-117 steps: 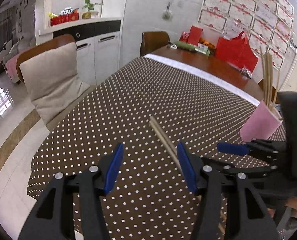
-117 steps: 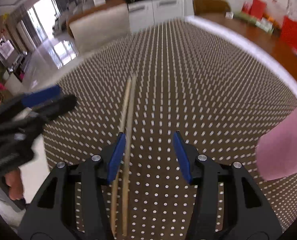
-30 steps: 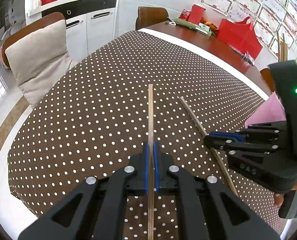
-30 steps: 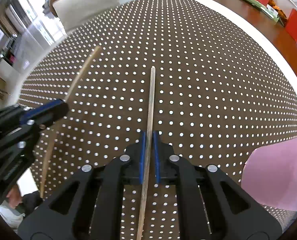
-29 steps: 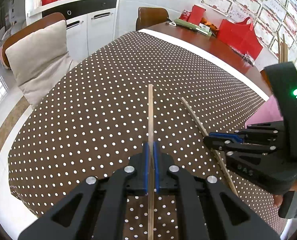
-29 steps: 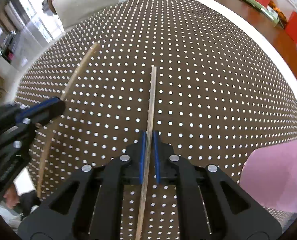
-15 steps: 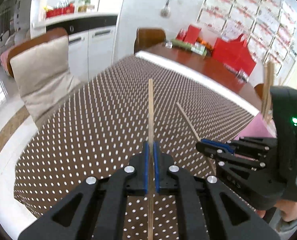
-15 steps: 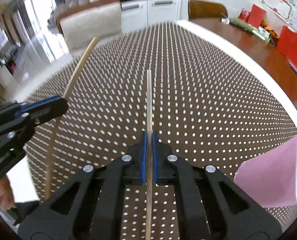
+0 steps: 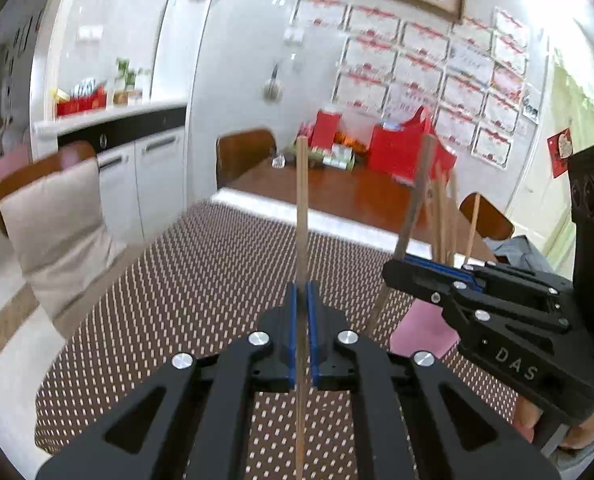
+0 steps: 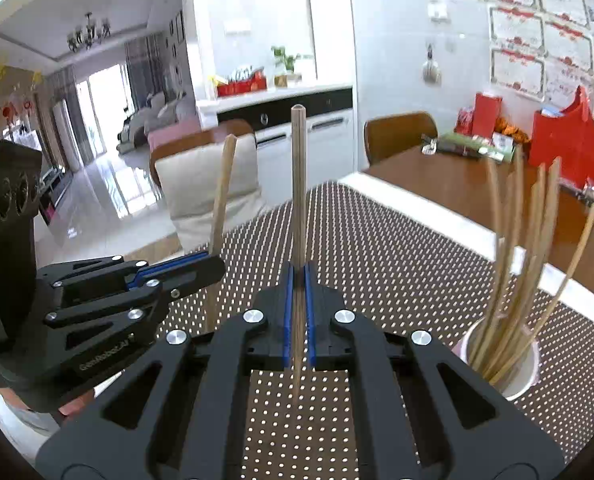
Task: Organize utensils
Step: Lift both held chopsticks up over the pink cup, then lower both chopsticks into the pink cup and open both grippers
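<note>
My left gripper (image 9: 303, 292) is shut on a wooden chopstick (image 9: 301, 208) that sticks up and forward above the table. In the right wrist view my right gripper (image 10: 298, 276) is shut on a second chopstick (image 10: 298, 184), also raised. Each gripper shows in the other's view: the right one (image 9: 393, 270) at my right with its chopstick (image 9: 413, 208), the left one (image 10: 217, 266) at my left with its chopstick (image 10: 221, 192). A pink cup (image 10: 525, 368) holding several chopsticks (image 10: 513, 240) stands at the right on the dotted cloth; its pink wall (image 9: 421, 328) shows behind the right gripper.
The brown white-dotted tablecloth (image 9: 201, 272) covers the near table end; bare wood (image 9: 361, 196) lies beyond. Red bags (image 9: 401, 152) and boxes sit at the far end. A cushioned chair (image 9: 53, 216) stands left, another chair (image 9: 245, 152) at the far side. Fingers of a hand (image 10: 77, 404) show under the left gripper.
Both grippers have risen off the cloth with their chopsticks and tilted up, so the wall and cabinets now fill the views. The cup with chopsticks has come into the right wrist view.
</note>
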Motion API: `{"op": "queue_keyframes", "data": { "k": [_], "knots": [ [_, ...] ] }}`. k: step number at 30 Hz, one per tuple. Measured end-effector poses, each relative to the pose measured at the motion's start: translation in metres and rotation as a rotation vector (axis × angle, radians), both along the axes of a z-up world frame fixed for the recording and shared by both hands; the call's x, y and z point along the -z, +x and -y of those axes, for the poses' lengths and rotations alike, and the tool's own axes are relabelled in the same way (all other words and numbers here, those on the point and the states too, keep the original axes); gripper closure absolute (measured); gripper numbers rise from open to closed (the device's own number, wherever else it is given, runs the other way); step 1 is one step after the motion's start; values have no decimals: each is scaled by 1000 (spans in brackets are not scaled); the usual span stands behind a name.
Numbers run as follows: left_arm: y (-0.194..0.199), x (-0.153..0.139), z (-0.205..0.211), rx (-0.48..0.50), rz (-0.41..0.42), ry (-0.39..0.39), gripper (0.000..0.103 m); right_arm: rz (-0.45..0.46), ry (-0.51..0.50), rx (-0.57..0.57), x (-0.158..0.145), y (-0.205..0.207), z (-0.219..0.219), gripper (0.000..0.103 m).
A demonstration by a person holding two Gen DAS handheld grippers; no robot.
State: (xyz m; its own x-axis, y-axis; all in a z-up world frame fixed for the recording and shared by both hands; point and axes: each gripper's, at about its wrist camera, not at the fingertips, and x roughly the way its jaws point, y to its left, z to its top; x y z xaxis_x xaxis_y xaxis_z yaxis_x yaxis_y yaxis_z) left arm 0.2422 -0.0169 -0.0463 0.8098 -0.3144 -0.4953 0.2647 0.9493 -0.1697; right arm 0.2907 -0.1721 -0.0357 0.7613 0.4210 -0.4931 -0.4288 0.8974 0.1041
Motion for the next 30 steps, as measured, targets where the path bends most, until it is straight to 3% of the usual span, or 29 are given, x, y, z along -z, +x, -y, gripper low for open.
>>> {"op": "queue_keyframes", "data": {
  "k": [4, 12, 22, 30],
  "knots": [
    [-3, -22, 20, -3, 88, 28, 98, 63, 37, 18, -18, -14, 15, 97],
    [2, -52, 60, -22, 164, 96, 98, 148, 104, 57, -55, -18, 53, 97],
    [9, -74, 102, 25, 236, 46, 98, 209, 147, 136, -80, -17, 115, 97],
    [4, -88, 134, 87, 300, 13, 98, 223, 166, 199, -75, -27, 158, 97]
  ]
}}
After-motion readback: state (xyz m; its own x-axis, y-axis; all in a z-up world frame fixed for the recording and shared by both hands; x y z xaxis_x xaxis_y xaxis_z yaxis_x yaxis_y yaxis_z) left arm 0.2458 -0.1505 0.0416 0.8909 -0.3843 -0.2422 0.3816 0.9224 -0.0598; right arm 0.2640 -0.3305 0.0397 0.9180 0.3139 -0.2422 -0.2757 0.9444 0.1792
